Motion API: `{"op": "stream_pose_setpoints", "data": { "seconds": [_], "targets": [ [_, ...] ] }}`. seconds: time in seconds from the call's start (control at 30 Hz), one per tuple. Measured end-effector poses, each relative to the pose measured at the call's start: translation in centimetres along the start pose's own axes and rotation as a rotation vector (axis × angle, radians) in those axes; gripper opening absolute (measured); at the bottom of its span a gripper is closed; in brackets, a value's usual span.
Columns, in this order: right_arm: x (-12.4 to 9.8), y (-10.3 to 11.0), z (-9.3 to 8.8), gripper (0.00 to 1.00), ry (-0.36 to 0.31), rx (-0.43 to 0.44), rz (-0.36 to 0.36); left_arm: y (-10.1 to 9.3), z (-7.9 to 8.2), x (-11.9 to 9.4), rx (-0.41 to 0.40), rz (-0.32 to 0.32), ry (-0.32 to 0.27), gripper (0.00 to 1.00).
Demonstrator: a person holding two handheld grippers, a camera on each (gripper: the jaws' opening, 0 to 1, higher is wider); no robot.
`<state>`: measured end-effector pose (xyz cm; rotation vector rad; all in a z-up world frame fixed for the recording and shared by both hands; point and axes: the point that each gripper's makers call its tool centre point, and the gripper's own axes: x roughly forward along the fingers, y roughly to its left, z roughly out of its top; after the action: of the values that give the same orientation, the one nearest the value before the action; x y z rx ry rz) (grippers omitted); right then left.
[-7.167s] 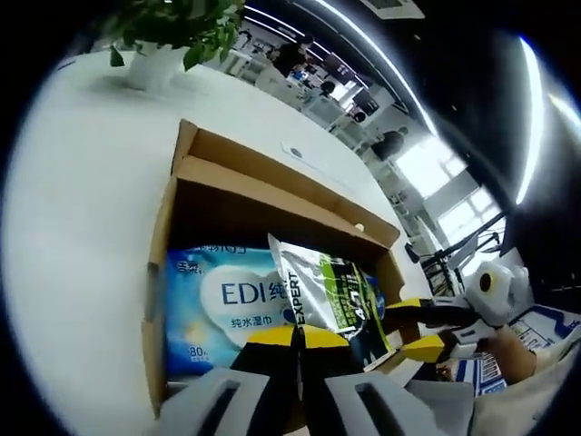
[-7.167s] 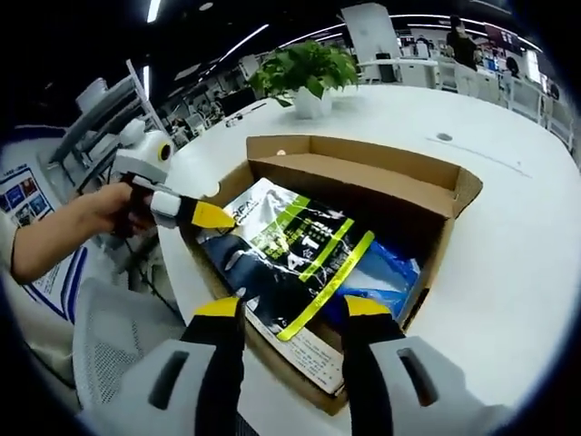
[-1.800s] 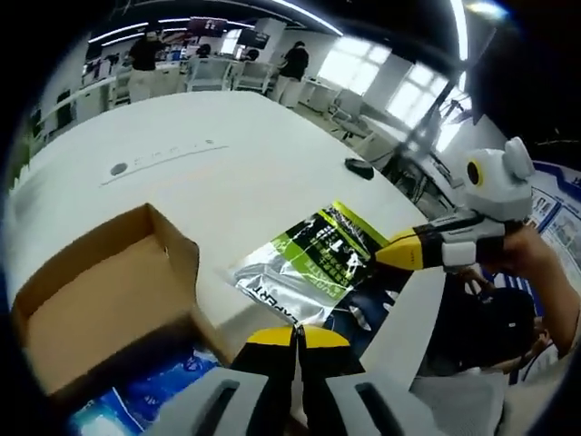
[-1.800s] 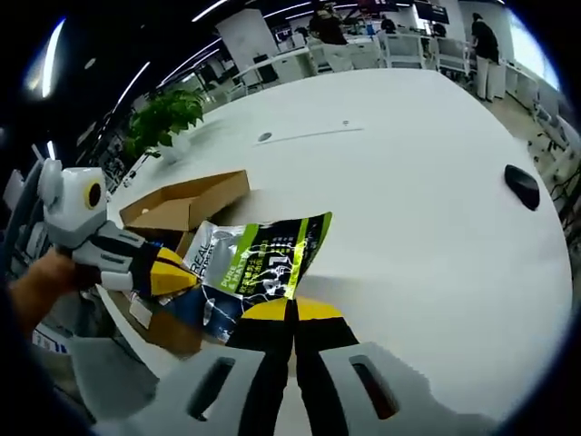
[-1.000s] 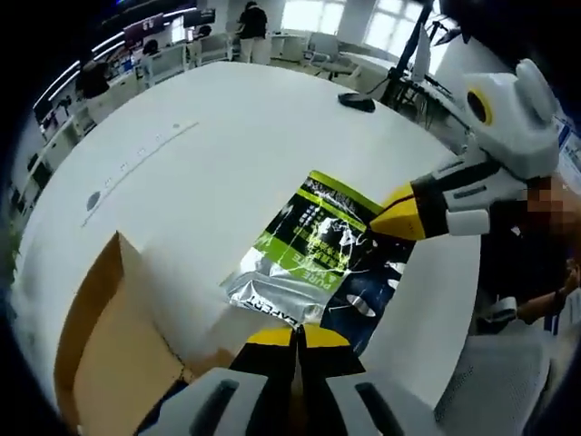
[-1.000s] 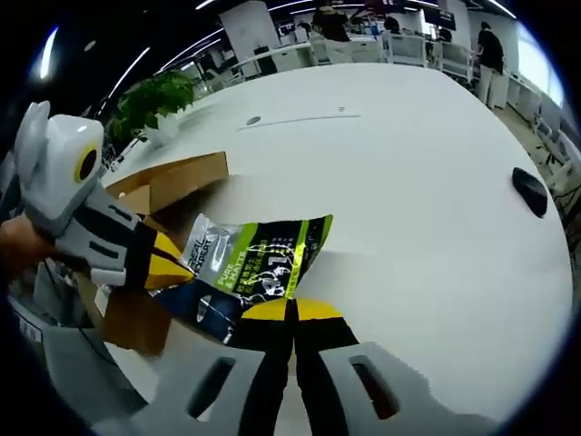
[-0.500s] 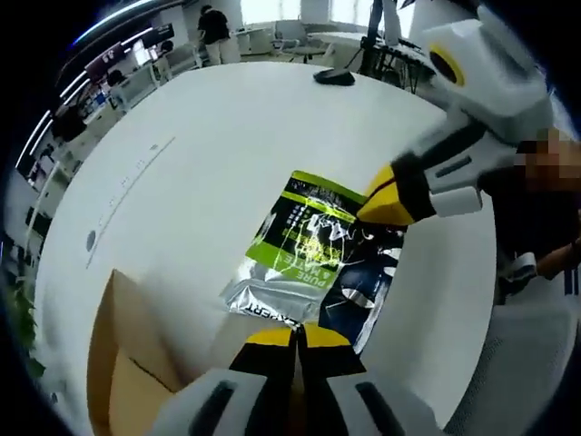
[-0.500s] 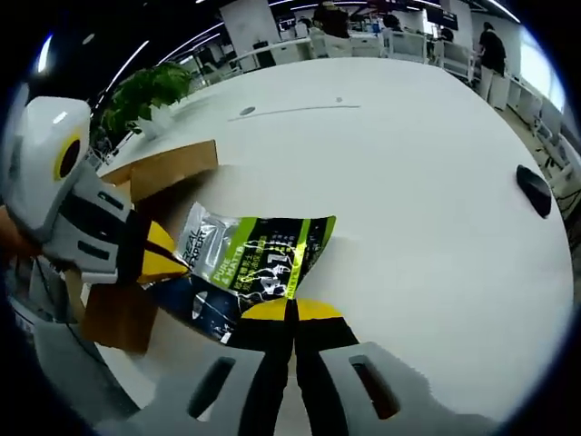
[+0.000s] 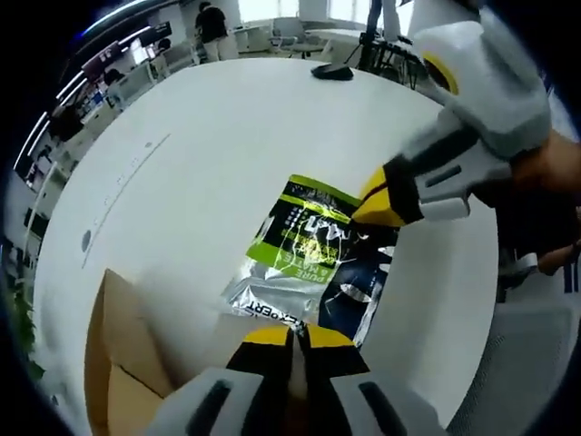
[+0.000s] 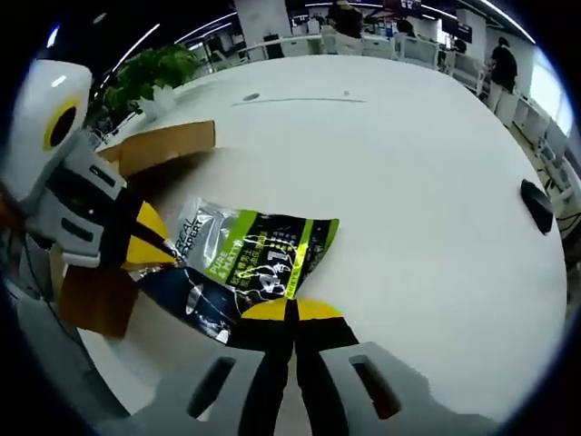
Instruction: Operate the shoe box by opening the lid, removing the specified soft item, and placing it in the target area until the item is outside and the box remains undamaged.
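Observation:
A soft green, black and silver pouch [image 9: 309, 250] lies flat on the white table, outside the cardboard shoe box [image 9: 113, 359]. My left gripper [image 9: 295, 334] is shut on the pouch's silver near edge. The right gripper [image 9: 379, 202] comes in from the right, its yellow tips on the pouch's far side. In the right gripper view the pouch [image 10: 259, 254] sits just ahead of my right gripper [image 10: 292, 311], which is shut on its near edge. The left gripper [image 10: 150, 238] pinches the pouch's left edge. The open box [image 10: 159, 145] stands behind it, lid flap up.
A potted plant [image 10: 150, 77] stands beyond the box. A black mouse [image 10: 537, 205] lies far right on the table [image 10: 408, 154]; it also shows as the mouse [image 9: 332, 73]. A grey chair [image 9: 517, 363] sits by the table edge. People stand among distant desks.
The pouch was in the box 7 s ago; both grippers have carried it out to the table beside the box. In the last second it has sunk flat onto the tabletop.

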<state>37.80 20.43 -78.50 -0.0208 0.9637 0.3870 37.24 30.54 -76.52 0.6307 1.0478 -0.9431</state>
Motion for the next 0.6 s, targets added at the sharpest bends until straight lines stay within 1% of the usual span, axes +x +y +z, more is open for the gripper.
{"op": "stream_pose_setpoints", "data": {
  "seconds": [0.03,0.1,0.13,0.17,0.2,0.37,0.5,0.6],
  "targets": [
    [0.1,-0.3,-0.1,0.0,0.002,-0.007,-0.006,0.0,-0.1,-0.2,0.012,0.002,0.003,0.04],
    [0.1,-0.4,-0.1,0.0,0.005,-0.003,-0.006,0.0,-0.1,-0.6,0.018,0.006,-0.012,0.04],
    [0.1,-0.4,-0.1,0.0,0.006,0.0,-0.005,0.1,0.1,-0.7,0.014,0.01,-0.021,0.04],
    [0.0,-0.4,-0.2,0.0,0.006,0.0,-0.004,0.0,0.5,-0.9,-0.011,0.002,-0.047,0.04],
    [0.0,-0.4,-0.2,0.0,0.008,-0.001,-0.004,0.0,0.6,-1.1,-0.031,-0.002,-0.052,0.05],
    [0.3,-0.5,-0.2,0.0,0.014,0.007,-0.012,0.2,0.7,-1.8,-0.04,-0.004,-0.078,0.07],
    [0.1,0.1,-0.3,0.0,0.017,0.021,-0.004,0.2,1.0,-2.4,-0.058,-0.011,-0.104,0.08],
    [0.2,0.2,-0.4,0.0,0.017,0.008,-0.009,0.2,1.2,-2.7,-0.061,-0.012,-0.118,0.08]
  ]
}}
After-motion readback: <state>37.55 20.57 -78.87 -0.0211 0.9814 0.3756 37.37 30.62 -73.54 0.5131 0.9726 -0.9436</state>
